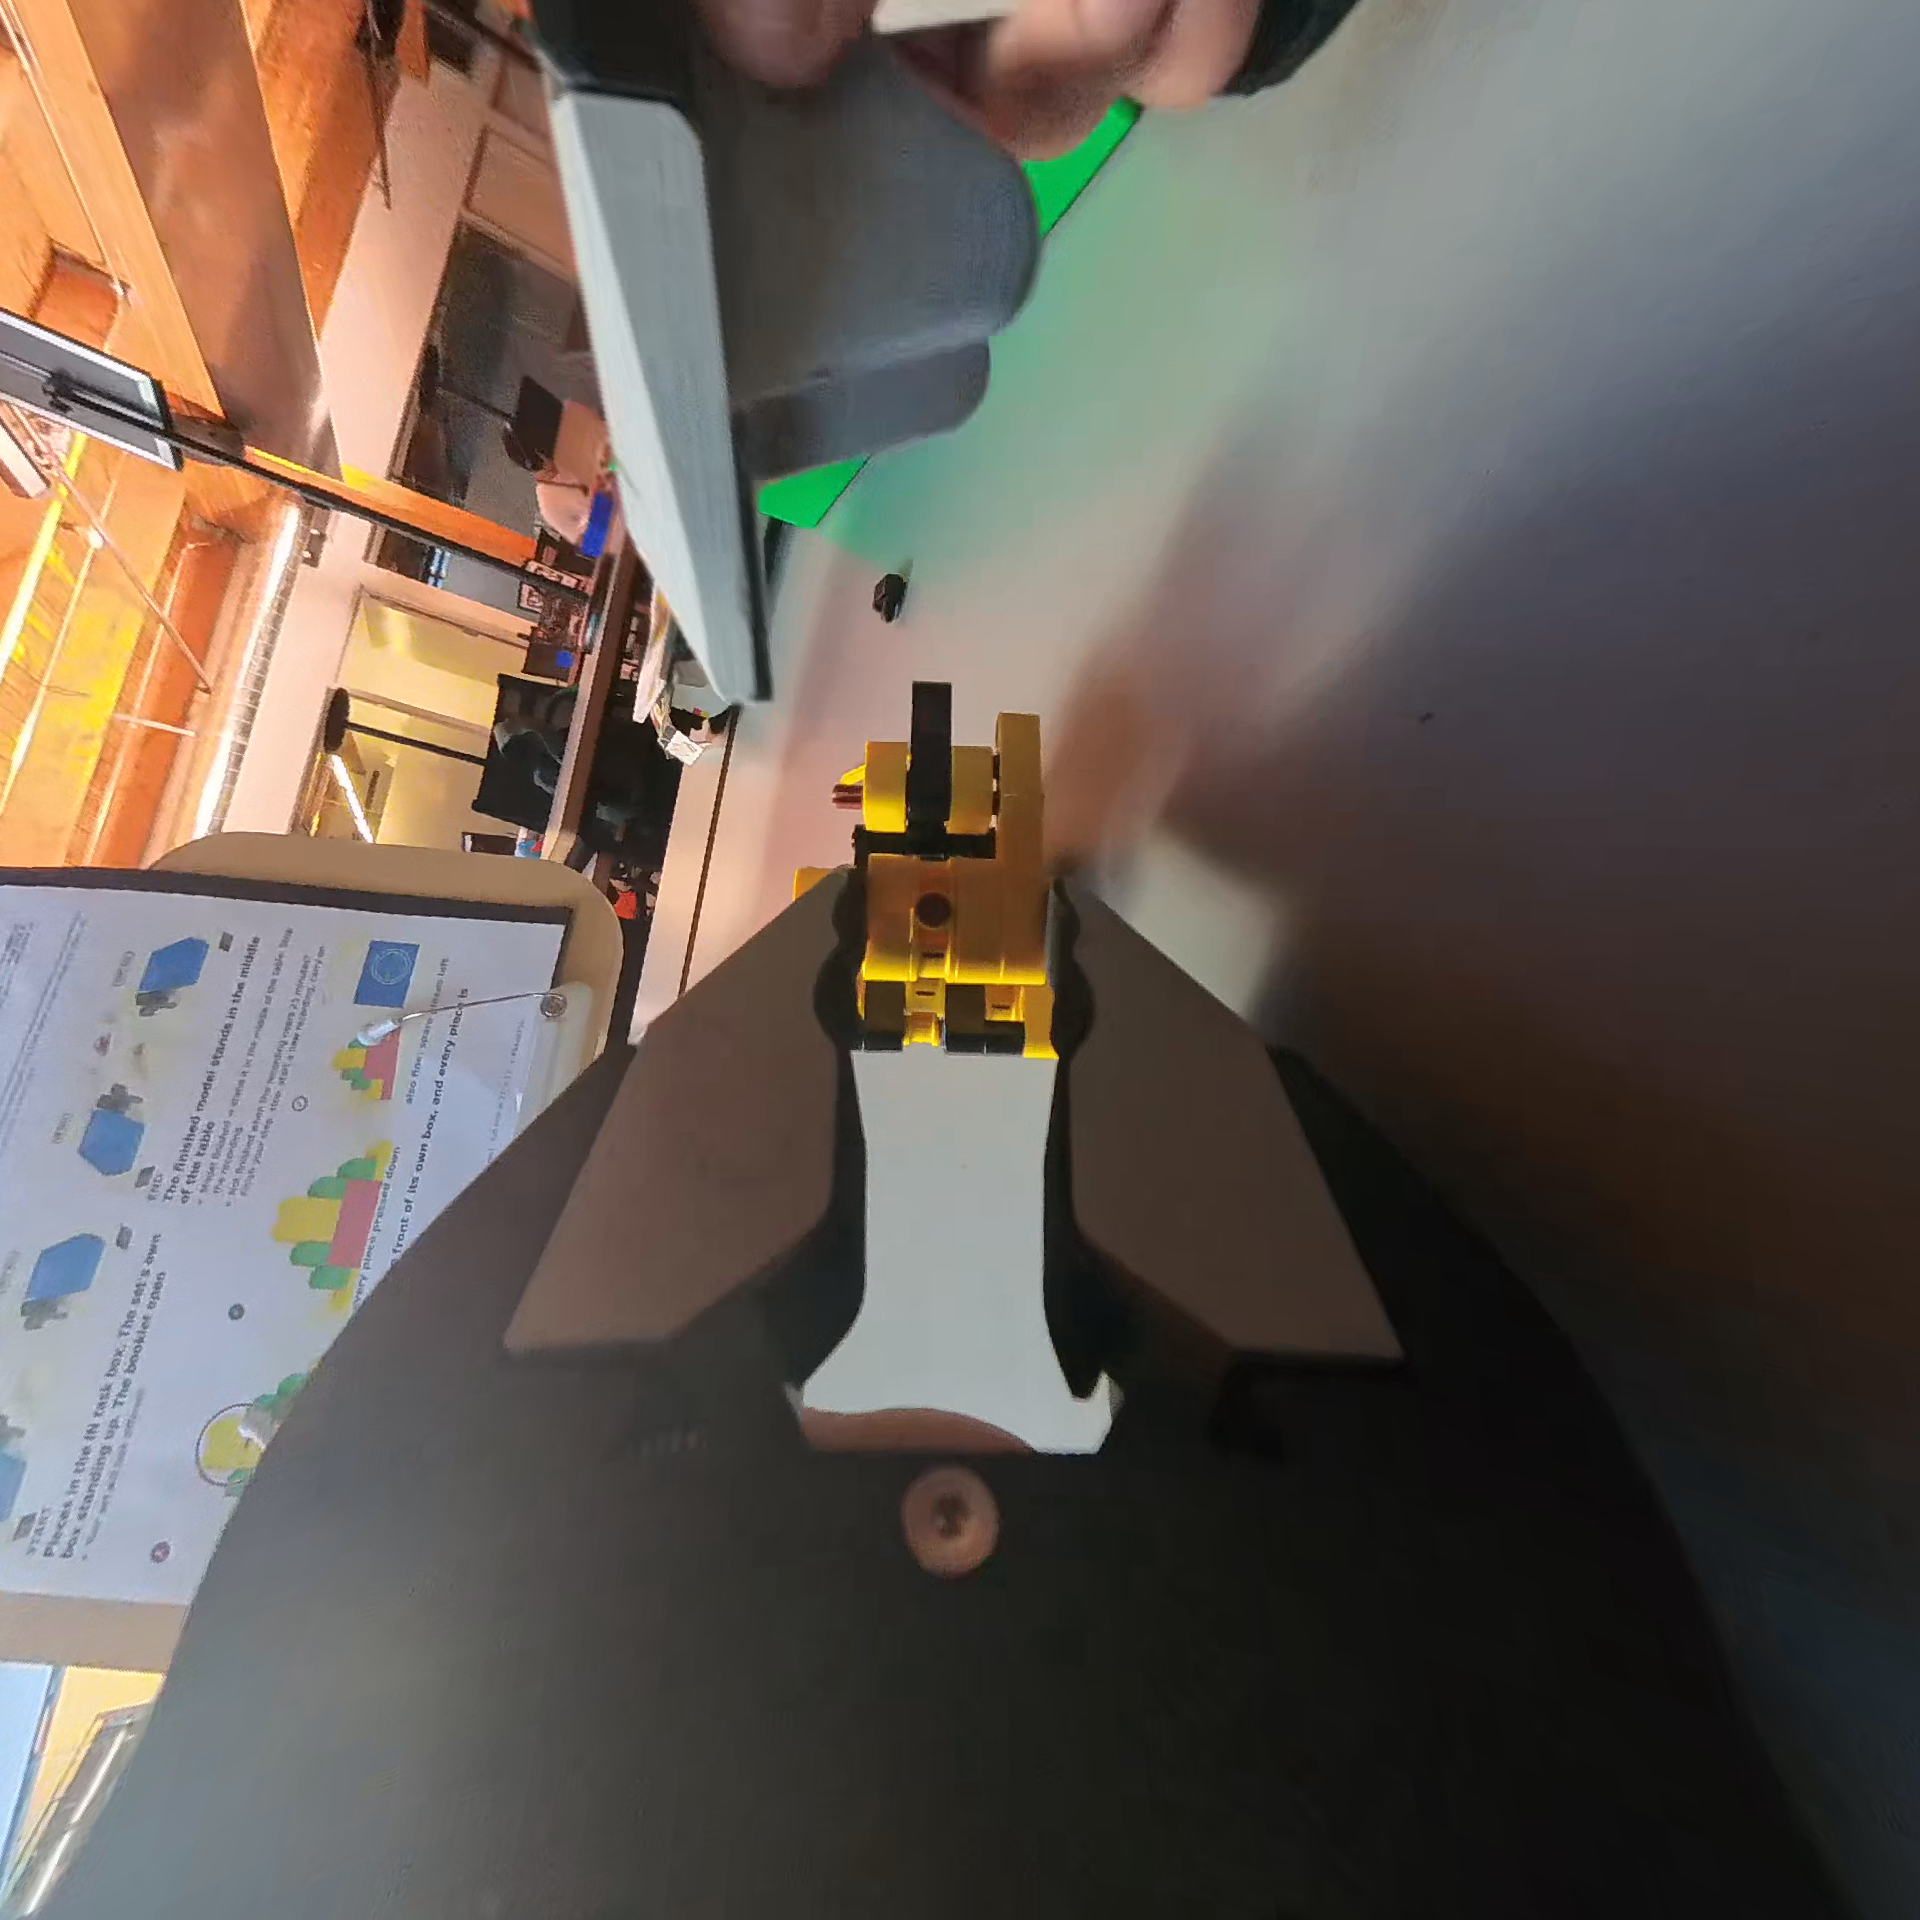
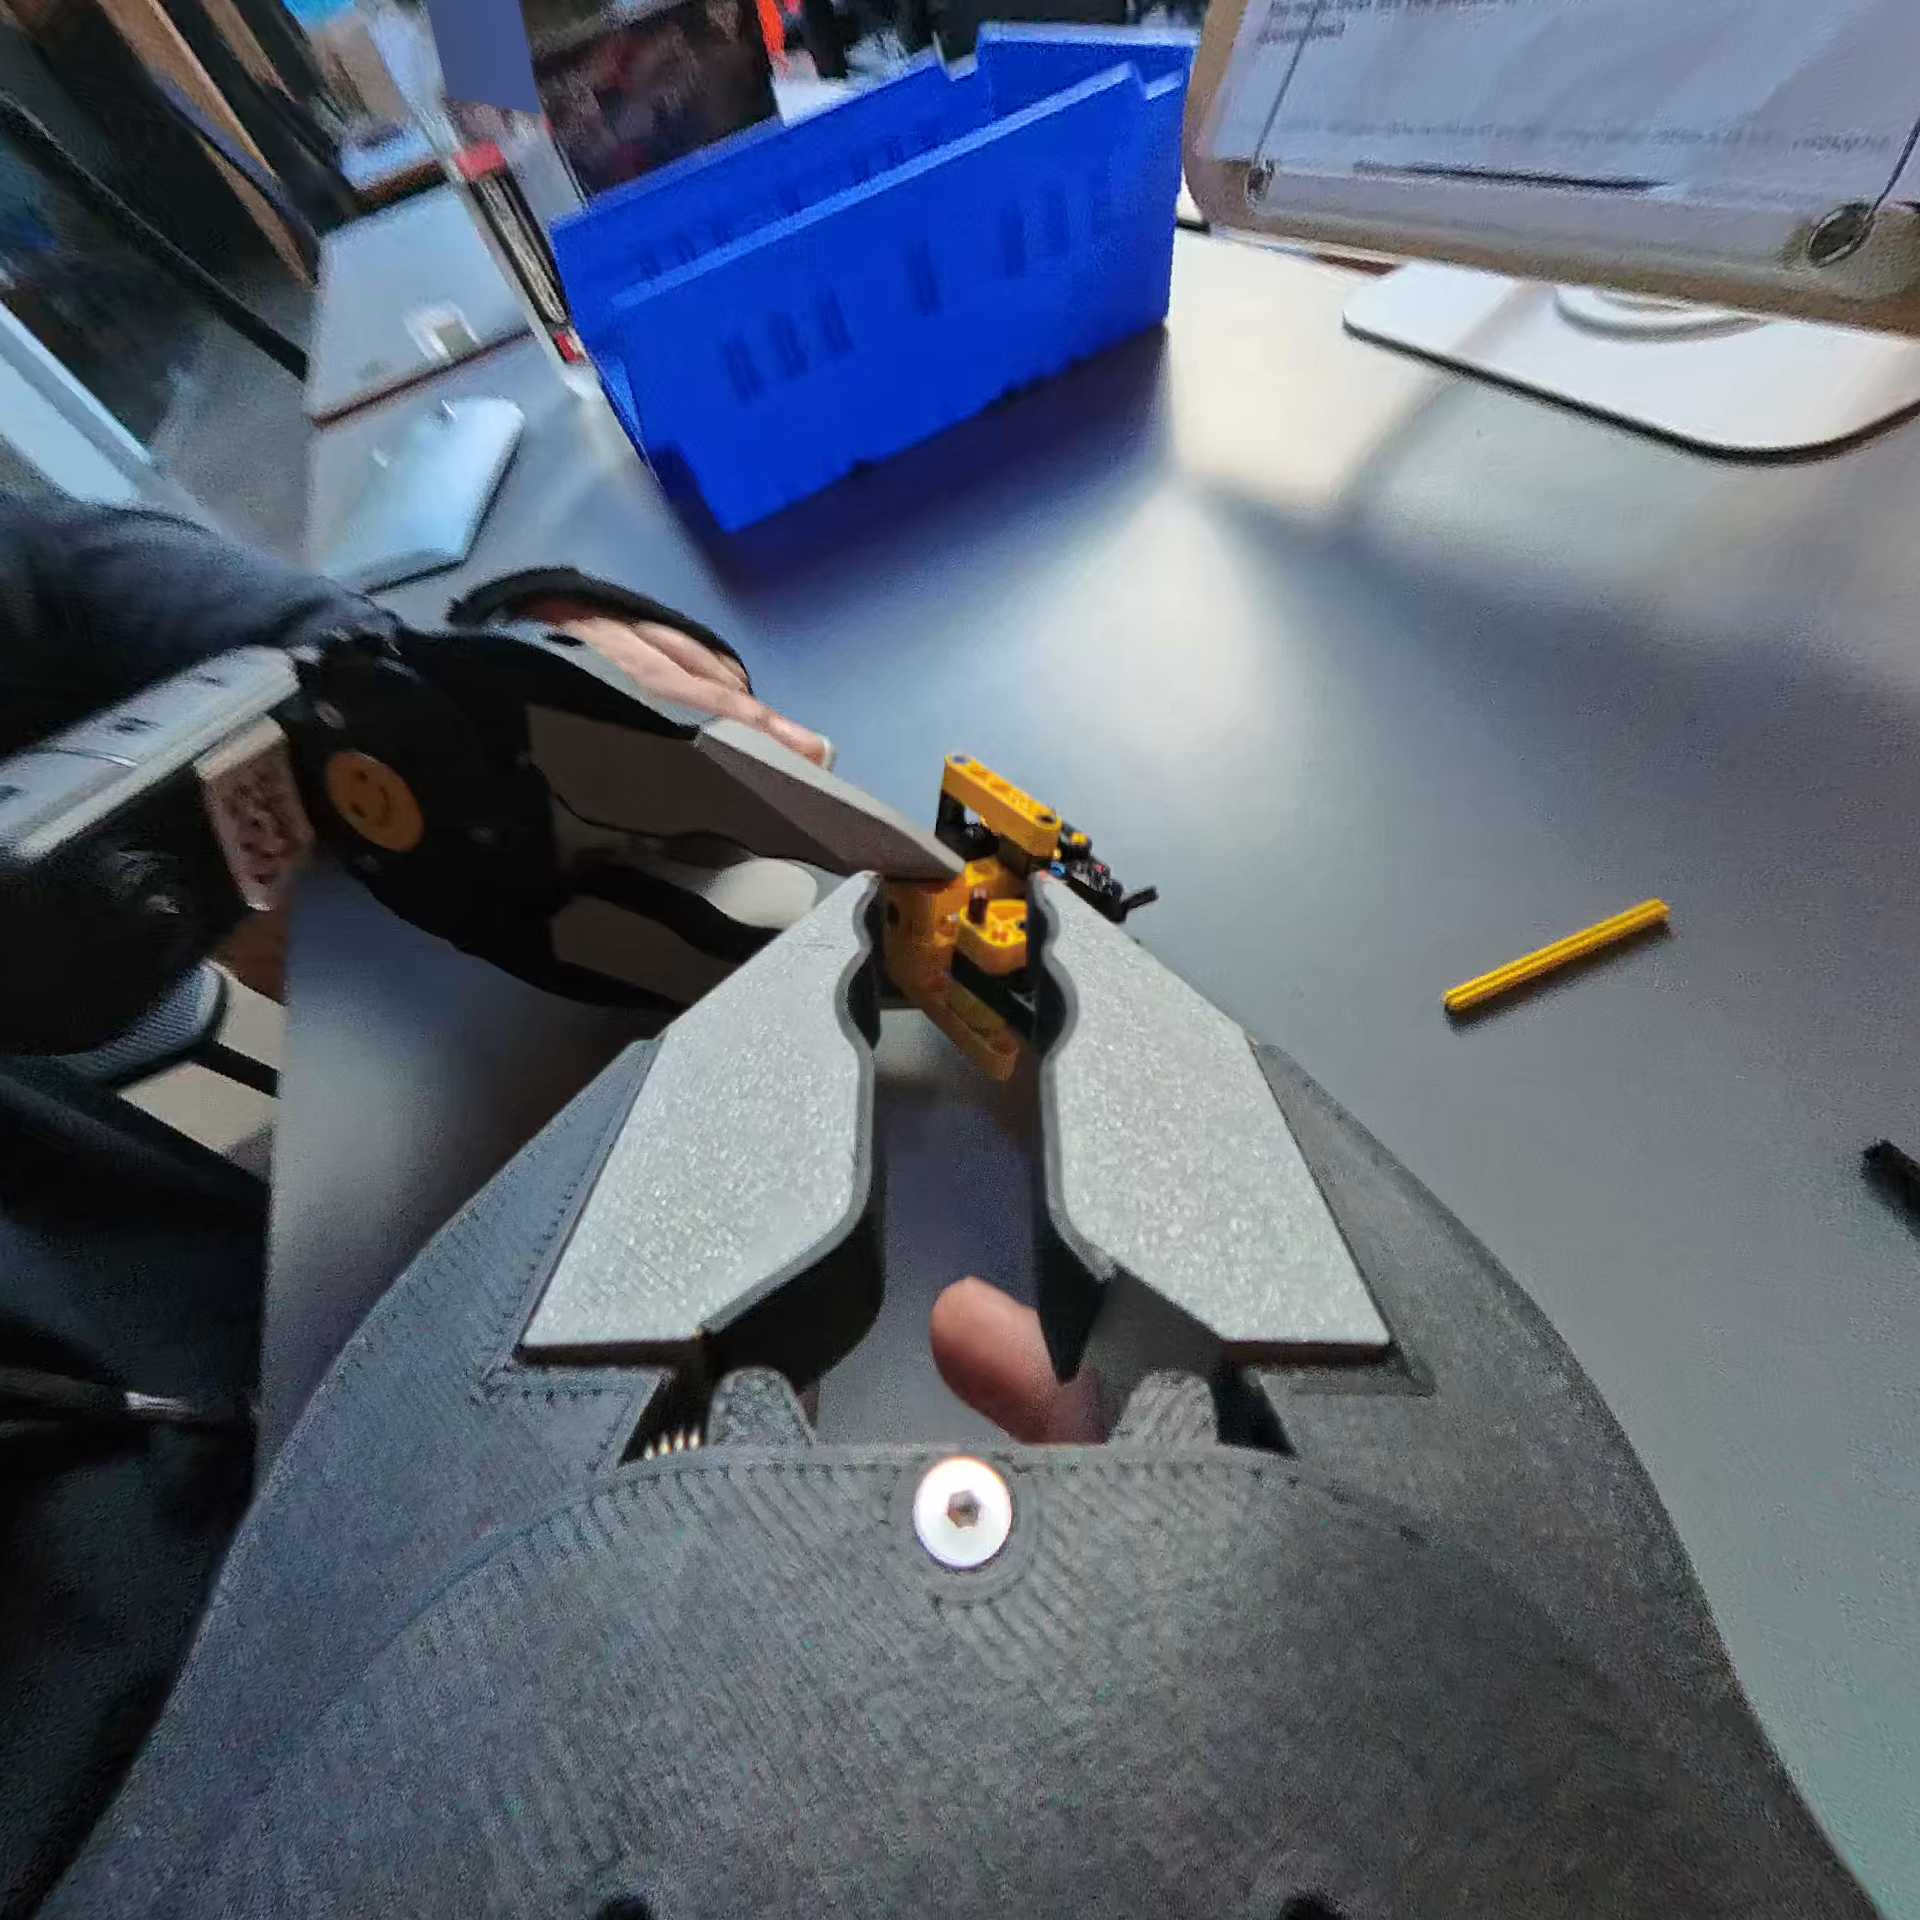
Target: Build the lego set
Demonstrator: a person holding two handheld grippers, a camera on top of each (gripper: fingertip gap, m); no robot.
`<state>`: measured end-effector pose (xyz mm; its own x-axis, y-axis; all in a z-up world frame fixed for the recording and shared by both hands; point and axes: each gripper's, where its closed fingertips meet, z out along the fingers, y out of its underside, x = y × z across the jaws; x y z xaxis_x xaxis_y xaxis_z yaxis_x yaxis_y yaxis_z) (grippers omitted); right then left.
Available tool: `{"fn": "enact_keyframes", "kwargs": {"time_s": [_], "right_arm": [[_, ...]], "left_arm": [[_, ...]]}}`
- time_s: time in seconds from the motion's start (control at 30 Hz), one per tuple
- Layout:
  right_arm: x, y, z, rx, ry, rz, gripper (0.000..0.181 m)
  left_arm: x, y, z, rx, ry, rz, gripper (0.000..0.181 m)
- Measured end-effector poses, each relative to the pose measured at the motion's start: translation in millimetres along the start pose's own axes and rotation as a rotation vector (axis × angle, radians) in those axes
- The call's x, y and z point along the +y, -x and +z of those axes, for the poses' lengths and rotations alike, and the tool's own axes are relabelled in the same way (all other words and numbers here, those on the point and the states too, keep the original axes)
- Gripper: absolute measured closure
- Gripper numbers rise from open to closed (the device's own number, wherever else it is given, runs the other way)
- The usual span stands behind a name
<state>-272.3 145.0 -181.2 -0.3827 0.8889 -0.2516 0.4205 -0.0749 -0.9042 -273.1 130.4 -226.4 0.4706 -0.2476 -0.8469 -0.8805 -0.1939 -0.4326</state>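
Half-built yellow lego model held up between both claws; more pieces left to add.

The left claw [image 1: 951,966] is closed on the yellow & black lego model [image 1: 951,914], gripping it by the sides near its bottom; in the right wrist view the right claw [image 2: 956,935] looks closed on the same model [image 2: 971,914] too, w/ its tips touching each side, & the left claw comes in from the left w/ one tip on top of it; the model is above the dark table [image 2: 1455,727], not resting on it; a good chunk is done, I think; still loose on the table: a yellow stick [image 2: 1555,954] to the right, & a small black piece [image 2: 1896,1169] at the right edge; the blue box [image 2: 883,291] sits far behind; an instruction sheet [image 1: 208,1195] stands on a stand nearby; so prob. midway, w/ at least those bits still to go on.
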Motion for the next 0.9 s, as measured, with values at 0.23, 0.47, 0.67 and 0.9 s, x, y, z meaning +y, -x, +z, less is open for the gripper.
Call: {"fn": "enact_keyframes", "kwargs": {"time_s": [0.23,0.47,0.67,0.9], "right_arm": [[14.8,3.7,17.7,0.067,0.078,-0.053,0.181],[4.5,-0.2,14.5,0.082,0.012,-0.024,0.166],[17.1,-4.9,22.1,0.121,0.081,-0.059,0.173],[14.7,-3.8,26.7,0.069,0.084,-0.026,0.181]], "left_arm": [[-1.4,-1.2,-0.2,-0.014,0.010,0.031,0.150],[-0.9,-1.4,-0.8,-0.006,0.010,0.021,0.149],[-0.9,-1.4,-0.9,-0.005,0.012,0.022,0.150],[-4.7,-3.9,-3.4,0.036,-0.006,-0.003,0.150]]}}
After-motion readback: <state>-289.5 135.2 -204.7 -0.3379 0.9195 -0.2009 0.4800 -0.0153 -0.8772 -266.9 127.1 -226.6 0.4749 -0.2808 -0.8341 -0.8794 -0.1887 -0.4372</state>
